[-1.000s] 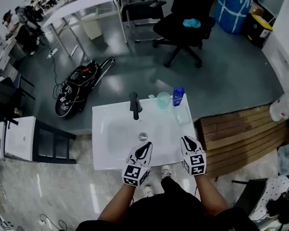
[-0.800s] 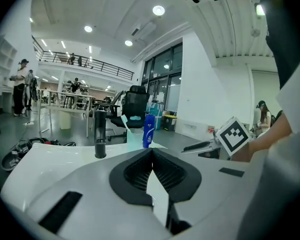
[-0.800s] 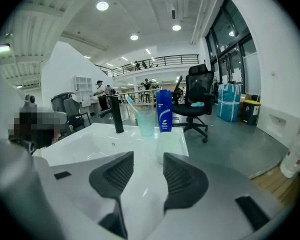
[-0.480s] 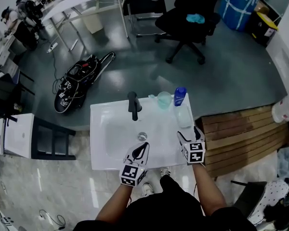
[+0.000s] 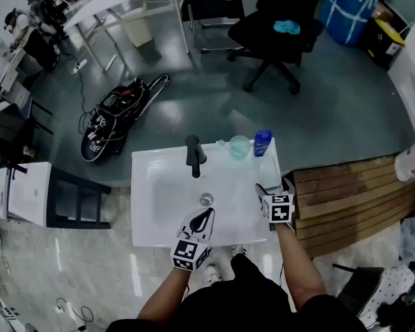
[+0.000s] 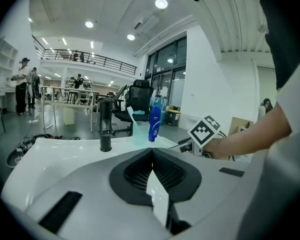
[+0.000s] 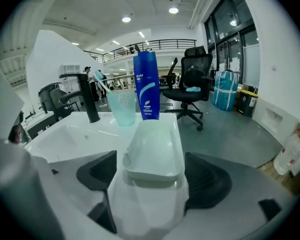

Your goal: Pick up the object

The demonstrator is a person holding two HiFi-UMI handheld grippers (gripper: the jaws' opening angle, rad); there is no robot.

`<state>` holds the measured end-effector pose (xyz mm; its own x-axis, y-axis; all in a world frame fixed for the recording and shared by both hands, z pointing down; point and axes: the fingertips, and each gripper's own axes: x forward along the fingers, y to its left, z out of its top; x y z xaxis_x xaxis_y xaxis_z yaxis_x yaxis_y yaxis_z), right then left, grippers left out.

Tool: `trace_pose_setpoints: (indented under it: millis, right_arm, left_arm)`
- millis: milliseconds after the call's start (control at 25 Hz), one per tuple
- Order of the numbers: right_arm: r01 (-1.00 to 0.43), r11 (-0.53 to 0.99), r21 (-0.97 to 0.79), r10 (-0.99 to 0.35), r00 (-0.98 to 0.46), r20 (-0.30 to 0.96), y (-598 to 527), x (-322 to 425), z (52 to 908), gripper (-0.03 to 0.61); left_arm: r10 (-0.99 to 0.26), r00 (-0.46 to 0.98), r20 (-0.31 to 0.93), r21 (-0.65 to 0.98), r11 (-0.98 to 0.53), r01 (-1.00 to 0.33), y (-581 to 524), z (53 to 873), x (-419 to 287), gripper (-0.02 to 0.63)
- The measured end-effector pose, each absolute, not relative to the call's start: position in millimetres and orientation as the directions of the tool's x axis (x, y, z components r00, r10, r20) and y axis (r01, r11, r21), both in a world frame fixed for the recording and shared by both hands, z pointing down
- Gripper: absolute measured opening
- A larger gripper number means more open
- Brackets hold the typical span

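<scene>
- Right hand-held gripper [image 5: 272,187]: jaws opening, straddling the clear soap dish [image 7: 152,151] without pressing it; apparently lined up for the grasp
- Soap dish: lay on the washbasin [image 5: 159,185] right ledge, just before the blue bottle [image 7: 146,86]
- Left hand-held gripper [image 5: 205,216]: closed, empty; parked at the washbasin front rim, seemingly idle

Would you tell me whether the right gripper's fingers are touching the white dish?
Apart. In the right gripper view, the right gripper, fingers opening, straddles the white dish with a gap each side.
</scene>
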<state>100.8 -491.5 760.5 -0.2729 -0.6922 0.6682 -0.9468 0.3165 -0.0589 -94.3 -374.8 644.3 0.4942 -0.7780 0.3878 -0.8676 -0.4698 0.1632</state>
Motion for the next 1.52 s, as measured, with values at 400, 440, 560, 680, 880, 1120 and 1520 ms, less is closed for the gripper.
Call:
trace_pose_setpoints:
  millis: [400,440,560,680,880,1120,1520]
  right_arm:
    - [-0.960,0.278,-0.030,-0.650,-0.210,0.731,-505,105,773,0.405]
    - [-0.961,0.275,-0.026,-0.649,-0.205,0.732,-505,105,773,0.403]
    - [-0.962,0.274,-0.018,-0.660,-0.201,0.724,-503,107,770,0.399]
    - [-0.960,0.281,-0.012,-0.684,-0.209,0.699,-502,106,760,0.394]
    - [-0.960,0.277,0.027,-0.735,-0.194,0.650,-498,112,728,0.391]
    - [-0.957,0.284,0.053,-0.801,-0.206,0.563,-488,103,671,0.391]
    - [-0.950,0.310,0.027,-0.890,-0.280,0.360,-458,90,566,0.391]
  left_arm:
    - [-0.780,0.483,0.398,0.169,-0.455,-0.874,-370,650,-96,0.018]
    - [-0.779,0.483,0.400,0.167,-0.457,-0.874,-369,650,-95,0.018]
    - [-0.779,0.489,0.392,0.164,-0.464,-0.871,-367,645,-92,0.018]
    - [-0.784,0.490,0.381,0.149,-0.471,-0.870,-367,639,-93,0.018]
    - [-0.784,0.501,0.365,0.137,-0.487,-0.862,-367,634,-90,0.018]
    - [-0.780,0.520,0.348,0.138,-0.506,-0.851,-357,623,-90,0.018]
    - [-0.801,0.543,0.253,0.123,-0.530,-0.839,-350,580,-87,0.018]
